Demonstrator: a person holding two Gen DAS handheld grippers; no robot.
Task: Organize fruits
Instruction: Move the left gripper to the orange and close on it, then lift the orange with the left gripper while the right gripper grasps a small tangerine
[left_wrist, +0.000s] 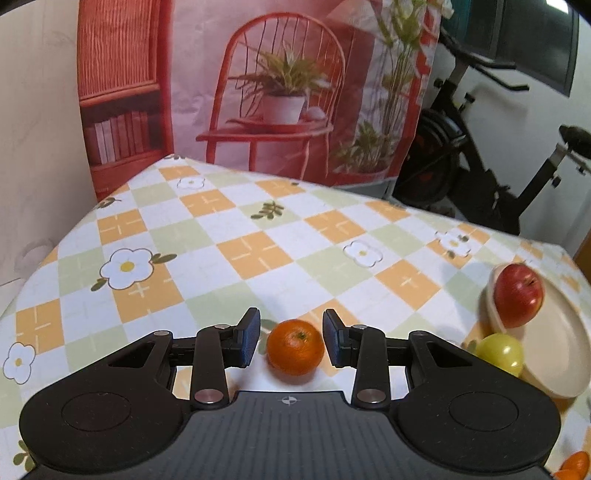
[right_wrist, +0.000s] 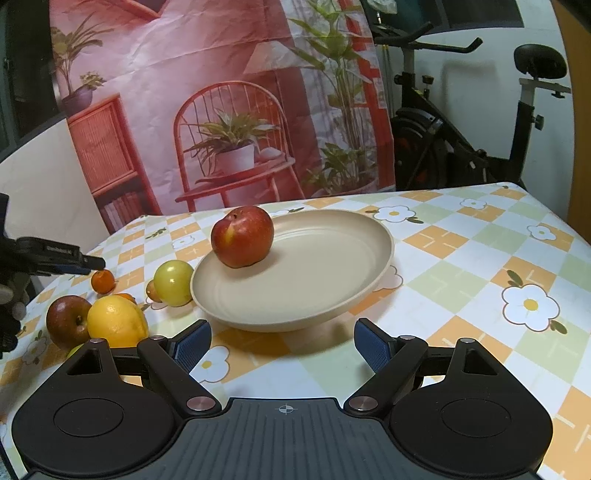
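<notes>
A small tangerine lies on the checked tablecloth, in the gap between the fingers of my left gripper. The jaws stand open, and a sliver of space shows beside the left pad. From the right wrist view, the left gripper's fingers hang just above that tangerine. A red apple rests at the left rim of a beige plate. My right gripper is open in front of the plate with nothing between its fingers.
Left of the plate lie a yellow-green fruit, a lemon, a dark red apple and a half-hidden small orange fruit. A printed backdrop hangs behind the table. An exercise bike stands at the back right.
</notes>
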